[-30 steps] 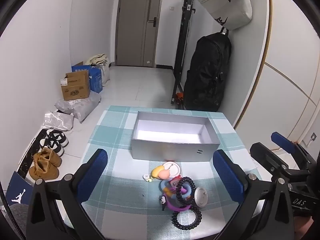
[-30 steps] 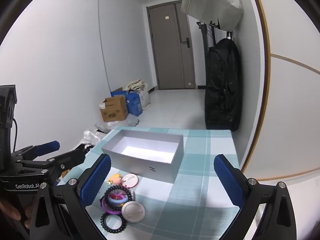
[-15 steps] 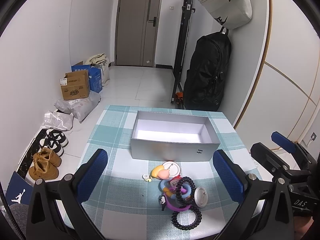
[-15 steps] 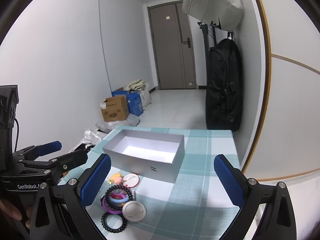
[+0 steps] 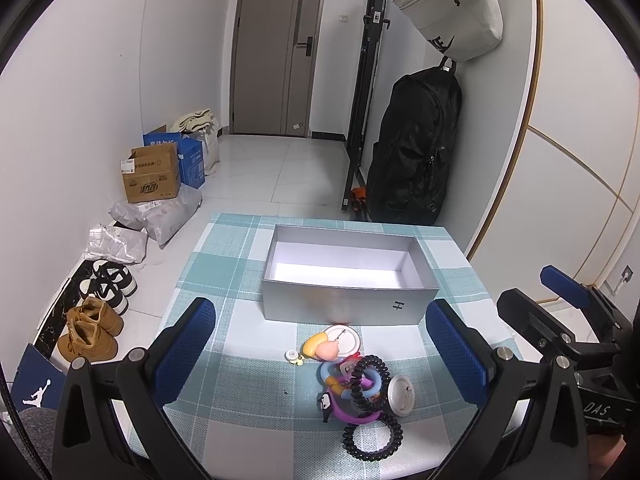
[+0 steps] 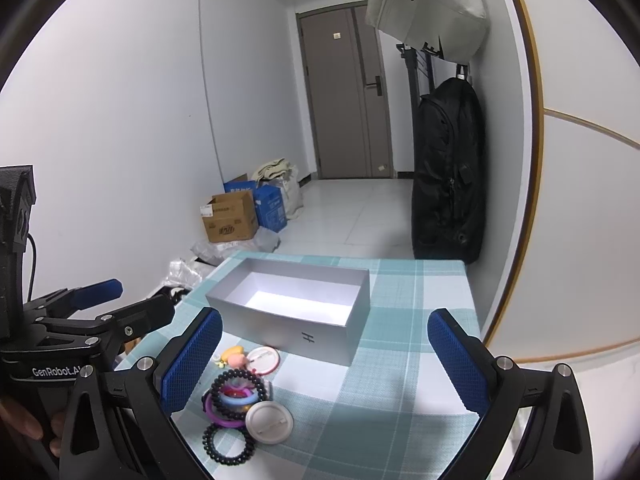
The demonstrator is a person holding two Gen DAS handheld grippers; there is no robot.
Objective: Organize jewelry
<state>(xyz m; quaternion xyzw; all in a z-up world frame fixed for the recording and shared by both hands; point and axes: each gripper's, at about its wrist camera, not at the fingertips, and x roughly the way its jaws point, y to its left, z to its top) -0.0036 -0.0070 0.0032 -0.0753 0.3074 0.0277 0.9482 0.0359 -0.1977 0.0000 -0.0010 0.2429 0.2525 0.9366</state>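
An open grey box point(image 5: 344, 276) point(image 6: 296, 304) stands on the checked tablecloth, its white inside empty. In front of it lies a heap of jewelry point(image 5: 352, 380) point(image 6: 240, 400): a black coil hair tie point(image 5: 372, 438), a black bead bracelet point(image 6: 239, 394), purple and blue rings, two round white badges point(image 5: 399, 394) point(image 6: 269, 422), and a yellow-pink charm point(image 5: 320, 349). My left gripper point(image 5: 320, 352) is open and empty, held above the heap. My right gripper point(image 6: 324, 364) is open and empty, to the right of the heap.
The table point(image 5: 224, 264) ends close behind the box. A black backpack point(image 5: 412, 152) hangs at the wall beyond it, with a white bag point(image 5: 456, 12) above. Cardboard boxes point(image 5: 152, 174), bags and shoes point(image 5: 92, 328) lie on the floor at the left.
Both grippers have drifted very slightly; the views are almost the same. Nothing on the table has moved.
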